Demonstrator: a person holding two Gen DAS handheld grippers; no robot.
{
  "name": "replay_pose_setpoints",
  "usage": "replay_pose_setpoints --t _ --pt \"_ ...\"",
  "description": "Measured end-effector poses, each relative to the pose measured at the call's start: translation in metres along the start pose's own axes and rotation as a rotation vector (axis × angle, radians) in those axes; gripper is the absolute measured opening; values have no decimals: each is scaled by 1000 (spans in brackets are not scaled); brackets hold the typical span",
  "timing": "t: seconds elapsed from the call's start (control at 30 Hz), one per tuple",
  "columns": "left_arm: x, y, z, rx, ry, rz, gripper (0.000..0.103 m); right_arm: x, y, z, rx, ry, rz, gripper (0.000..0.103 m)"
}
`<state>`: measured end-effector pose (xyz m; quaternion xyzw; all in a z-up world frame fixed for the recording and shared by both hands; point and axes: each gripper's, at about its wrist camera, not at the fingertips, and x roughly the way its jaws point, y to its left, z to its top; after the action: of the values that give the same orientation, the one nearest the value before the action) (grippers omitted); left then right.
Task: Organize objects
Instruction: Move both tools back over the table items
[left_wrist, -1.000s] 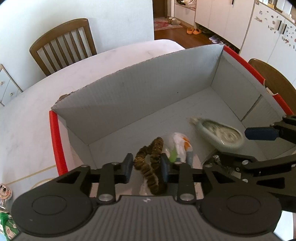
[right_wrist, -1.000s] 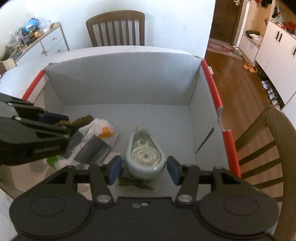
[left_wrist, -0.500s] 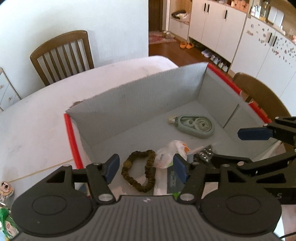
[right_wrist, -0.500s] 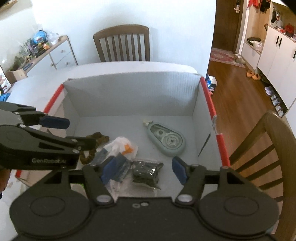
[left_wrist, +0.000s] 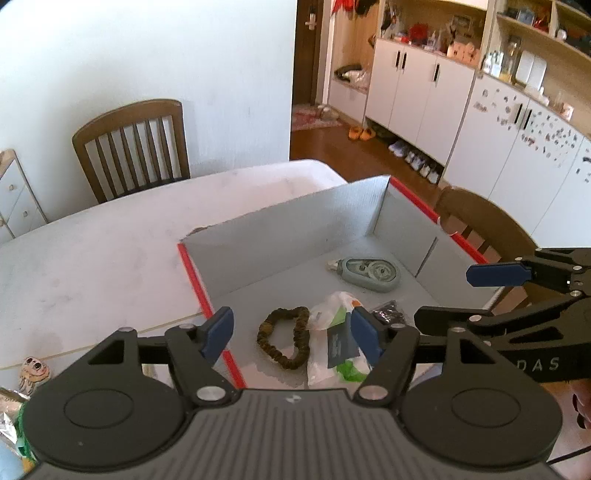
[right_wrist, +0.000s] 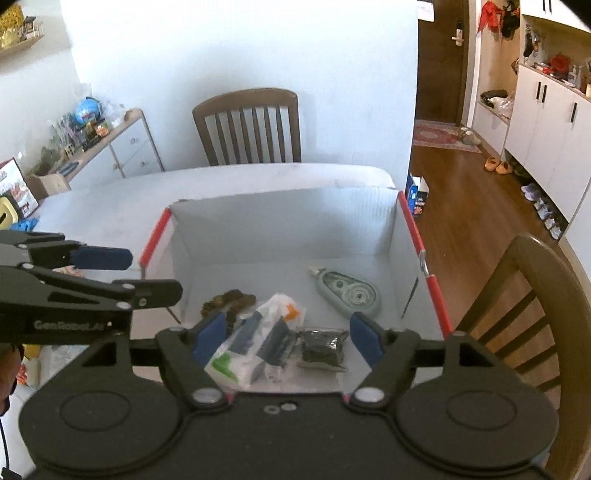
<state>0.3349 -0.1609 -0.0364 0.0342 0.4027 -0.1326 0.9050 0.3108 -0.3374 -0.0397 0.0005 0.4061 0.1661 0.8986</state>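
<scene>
Jaws of left gripper (left_wrist: 291, 334) and right gripper (right_wrist: 286, 338) just widened, gaping empty above the box (right_wrist: 280, 221)

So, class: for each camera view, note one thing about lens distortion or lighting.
Left wrist view: the fisheye bows the cupboards on the right, and daylight falls bright on the table. Right wrist view: the wall bends at the edges, and the box looks shaded, bluish.
</scene>
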Motion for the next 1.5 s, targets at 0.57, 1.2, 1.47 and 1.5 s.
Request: replay_pose_setpoints --t 0.57,1.2,1.47,1.5 --pt "-80 67 -50 -39 -67 -40 84 -41 92 -19 17 -95 28 96" --pt "-142 191 -119 -119 -101 43 102 -25 204 -36 -35 -89 65 98" --pt "-140 229 -152 -158 -106 87 102 3 234 -46 -73 -28 52 97" --pt "-139 233 -156 -162 -102 94 102 8 236 -47 -74 -19 48 97"
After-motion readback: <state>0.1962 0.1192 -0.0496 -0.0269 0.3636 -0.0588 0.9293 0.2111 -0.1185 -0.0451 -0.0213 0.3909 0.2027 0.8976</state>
